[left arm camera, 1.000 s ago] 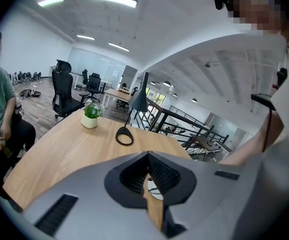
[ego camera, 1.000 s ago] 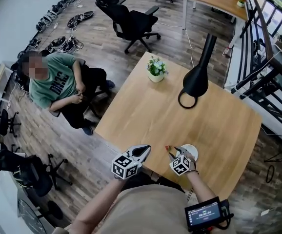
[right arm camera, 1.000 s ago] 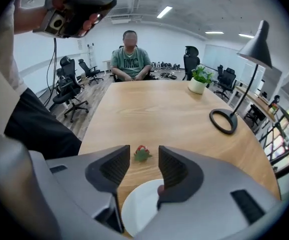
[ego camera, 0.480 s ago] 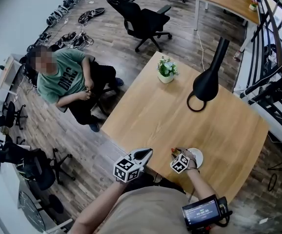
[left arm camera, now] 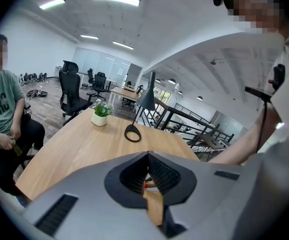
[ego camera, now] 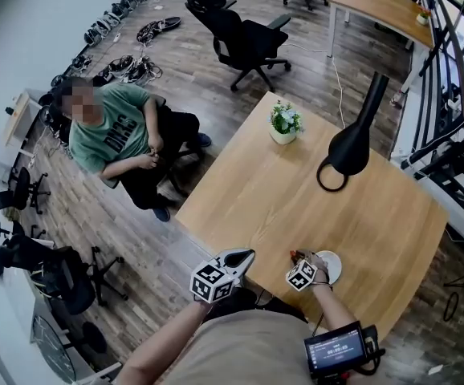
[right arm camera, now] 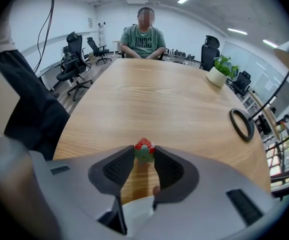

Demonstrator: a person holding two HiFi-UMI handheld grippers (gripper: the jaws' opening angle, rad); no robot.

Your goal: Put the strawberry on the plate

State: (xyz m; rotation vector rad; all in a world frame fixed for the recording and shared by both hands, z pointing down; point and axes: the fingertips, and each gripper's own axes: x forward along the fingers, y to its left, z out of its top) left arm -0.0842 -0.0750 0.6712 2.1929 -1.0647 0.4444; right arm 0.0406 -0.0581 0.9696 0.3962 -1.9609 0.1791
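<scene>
I saw broad bare wood across the table [ego camera: 256, 207], from the near edge out to the black lamp [ego camera: 349, 146] and the potted plant [ego camera: 284, 123], which both stood well back toward the far side. Nothing lay between the strawberry [ego camera: 295, 255] and the plate [ego camera: 335, 268] just beside it on the right. My left gripper [ego camera: 249, 254], jaws together, hung at the near edge, apart from both. The seated person [ego camera: 111, 131] and an office chair [ego camera: 248, 37] were down on the floor, off the tabletop.

Matt, grained wood table [right arm camera: 159, 99]; right hand-held gripper [right arm camera: 144, 156] of smooth matt plastic.
</scene>
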